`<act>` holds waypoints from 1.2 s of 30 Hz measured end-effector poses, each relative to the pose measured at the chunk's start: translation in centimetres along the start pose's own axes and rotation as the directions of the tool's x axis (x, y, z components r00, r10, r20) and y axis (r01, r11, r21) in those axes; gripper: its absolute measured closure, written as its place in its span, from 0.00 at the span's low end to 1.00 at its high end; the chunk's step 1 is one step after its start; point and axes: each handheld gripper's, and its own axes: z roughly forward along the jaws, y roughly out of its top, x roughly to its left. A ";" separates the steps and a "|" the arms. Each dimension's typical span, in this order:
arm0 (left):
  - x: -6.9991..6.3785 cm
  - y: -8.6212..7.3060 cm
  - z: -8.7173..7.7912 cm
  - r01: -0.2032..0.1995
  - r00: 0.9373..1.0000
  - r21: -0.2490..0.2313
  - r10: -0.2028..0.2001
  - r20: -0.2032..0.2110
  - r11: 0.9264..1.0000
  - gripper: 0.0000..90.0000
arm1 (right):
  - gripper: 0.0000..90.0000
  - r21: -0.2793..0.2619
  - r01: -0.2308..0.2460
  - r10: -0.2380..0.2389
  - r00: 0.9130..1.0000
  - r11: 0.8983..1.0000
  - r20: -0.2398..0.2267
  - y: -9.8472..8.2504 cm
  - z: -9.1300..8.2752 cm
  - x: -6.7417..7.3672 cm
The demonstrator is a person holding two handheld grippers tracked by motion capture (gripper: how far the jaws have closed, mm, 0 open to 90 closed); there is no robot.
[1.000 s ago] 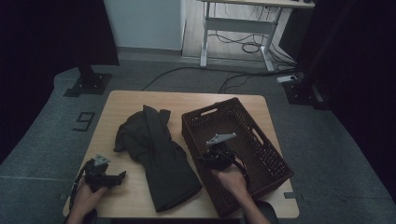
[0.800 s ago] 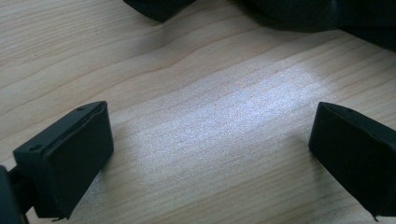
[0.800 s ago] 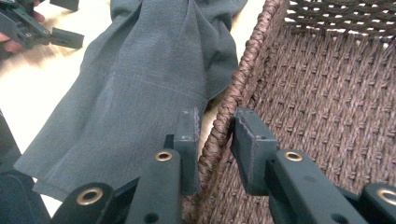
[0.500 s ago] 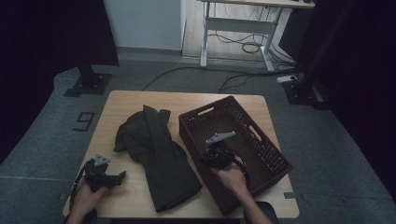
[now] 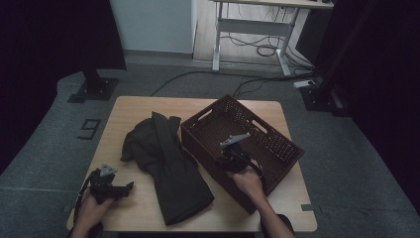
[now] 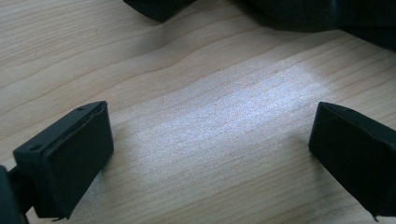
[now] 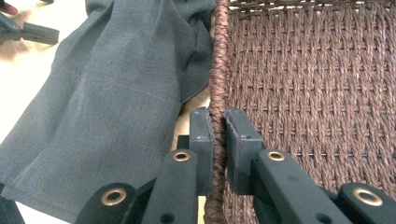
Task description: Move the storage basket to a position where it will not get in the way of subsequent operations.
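The right tool (image 7: 218, 123), whose jaws have just been closing, clamps the woven basket's (image 5: 277, 144) near-left rim, probably to reposition it. The dark garment (image 5: 168, 163) lies at the basket's nine o'clock; the left tool (image 5: 130, 186) rests released on the surface (image 5: 148, 106)

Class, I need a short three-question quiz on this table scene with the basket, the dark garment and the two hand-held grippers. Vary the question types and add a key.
1. True or false: the right hand-held gripper is clamped on the rim of the woven basket.
2. What lies between the left hand-held gripper and the basket?
A. a plate
B. a dark garment
C. a book
3. Fill in: the left hand-held gripper's jaws stand ____ above bare table.

Key: 1 true; 2 B; 3 open.
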 end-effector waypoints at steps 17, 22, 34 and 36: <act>0.0 0.0 0.0 0.000 1.000 0.000 0.000 0.000 1.000 0.00 | 0.60 -0.004 -0.022 0.022 0.999 1.000 0.037 -0.2 -1.9 -0.5; 0.0 0.0 0.0 -0.001 1.000 0.000 0.001 0.000 1.000 0.00 | 0.60 -0.009 -0.029 0.029 0.999 1.000 0.020 -1.4 -3.2 -0.3; 0.0 0.0 0.0 0.001 1.000 -0.001 -0.001 0.000 1.000 0.00 | 0.71 0.003 -0.037 0.037 0.999 0.999 0.036 -4.0 -4.9 0.2; 0.0 0.0 0.0 0.000 1.000 -0.001 0.000 0.000 1.000 0.00 | 0.74 0.003 -0.035 0.035 0.999 0.999 0.030 -4.6 -5.3 0.4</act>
